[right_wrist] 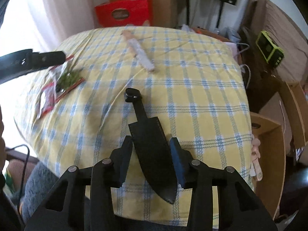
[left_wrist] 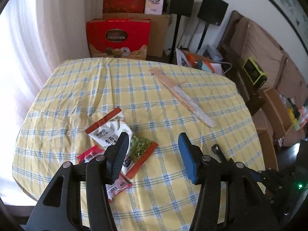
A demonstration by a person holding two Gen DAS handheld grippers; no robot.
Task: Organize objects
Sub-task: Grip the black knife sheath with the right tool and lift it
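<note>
We judged little sorted: our spread left gripper (left_wrist: 152, 144) hung empty, right gripper (right_wrist: 152, 148) straddling the sheath (right_wrist: 152, 150), snacks (left_wrist: 119, 134) at ten o'clock.

We cannot see all of the red snack packet (left_wrist: 119, 187): the left gripper's finger (left_wrist: 117, 157) covers its middle. The same finger hides part of the green pea bag (left_wrist: 123, 134). In the right wrist view those snacks (right_wrist: 61, 84) are blurred, their print unreadable, and the sheathed knife (right_wrist: 152, 154) hides its blade entirely.
</note>
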